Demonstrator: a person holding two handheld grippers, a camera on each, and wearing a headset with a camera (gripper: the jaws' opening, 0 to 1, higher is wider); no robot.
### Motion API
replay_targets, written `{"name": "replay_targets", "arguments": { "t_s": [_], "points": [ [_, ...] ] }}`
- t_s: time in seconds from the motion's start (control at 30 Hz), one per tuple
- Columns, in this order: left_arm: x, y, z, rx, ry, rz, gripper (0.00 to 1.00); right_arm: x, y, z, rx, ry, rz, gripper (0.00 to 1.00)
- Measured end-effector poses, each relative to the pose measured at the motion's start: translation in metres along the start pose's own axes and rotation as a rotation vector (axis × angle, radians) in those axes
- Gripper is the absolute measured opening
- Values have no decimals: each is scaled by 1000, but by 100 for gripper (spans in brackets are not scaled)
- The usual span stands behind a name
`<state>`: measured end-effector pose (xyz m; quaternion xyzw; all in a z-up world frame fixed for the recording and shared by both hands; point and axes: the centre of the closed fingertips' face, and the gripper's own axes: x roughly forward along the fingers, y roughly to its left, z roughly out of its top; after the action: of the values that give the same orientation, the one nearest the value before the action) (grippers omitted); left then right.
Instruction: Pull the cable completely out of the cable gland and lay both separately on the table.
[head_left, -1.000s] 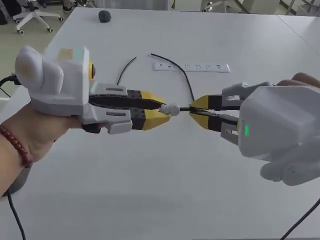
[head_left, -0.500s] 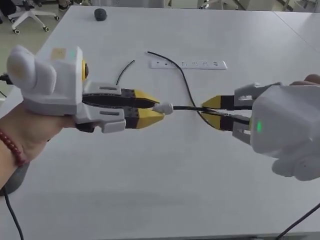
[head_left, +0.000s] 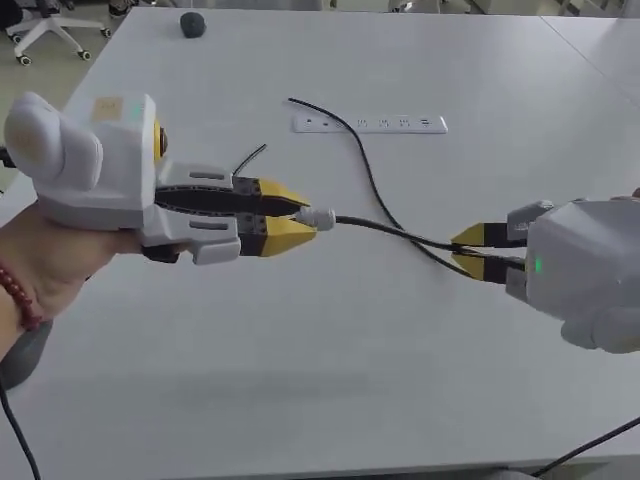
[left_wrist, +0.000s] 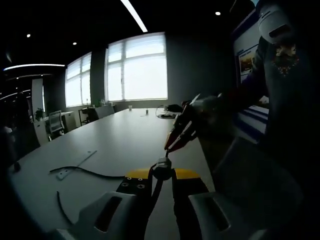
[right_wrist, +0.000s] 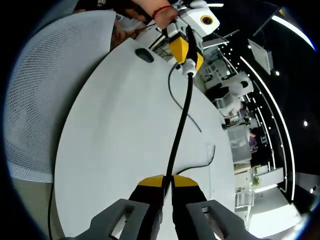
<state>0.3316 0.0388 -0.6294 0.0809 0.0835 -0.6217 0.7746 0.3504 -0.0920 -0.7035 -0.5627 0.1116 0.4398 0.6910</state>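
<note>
Above the white table (head_left: 300, 370), my left gripper (head_left: 300, 218) is shut on the small white cable gland (head_left: 319, 218). A black cable (head_left: 385, 228) runs out of the gland to my right gripper (head_left: 460, 250), which is shut on it; the rest of the cable curves back over the table toward the power strip. In the left gripper view the gland (left_wrist: 161, 167) sits between my left gripper's (left_wrist: 161, 175) yellow tips, with the right gripper (left_wrist: 179, 132) ahead. In the right gripper view the cable (right_wrist: 180, 125) stretches taut from my right gripper (right_wrist: 167, 180) to the gland (right_wrist: 189, 69) held by the left gripper (right_wrist: 186, 50).
A white power strip (head_left: 370, 124) lies at the back of the table. A short loose black wire (head_left: 250, 157) rests near the left gripper. A dark round object (head_left: 192, 23) sits at the far edge. An office chair (head_left: 35, 15) stands beyond the table's left corner.
My right gripper has moved right and toward me with the cable, so the gap to the gland has widened and more cable shows between the grippers. The left gripper has stayed roughly in place.
</note>
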Motion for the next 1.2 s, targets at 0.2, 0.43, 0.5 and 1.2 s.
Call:
{"name": "replay_targets", "arguments": {
  "t_s": [0.2,0.43,0.5,1.2],
  "points": [
    [9,-5,4,5,-13,-26,16,23,26,-26,-7,75,86,0],
    [17,-8,-4,16,11,-42,16,42,42,-37,53,96,154,0],
    [18,-9,-4,15,12,-43,16,45,43,-37,64,100,157,0],
    [11,-2,-6,-15,11,4,16,55,58,-64,257,128,177,0]
  ]
}}
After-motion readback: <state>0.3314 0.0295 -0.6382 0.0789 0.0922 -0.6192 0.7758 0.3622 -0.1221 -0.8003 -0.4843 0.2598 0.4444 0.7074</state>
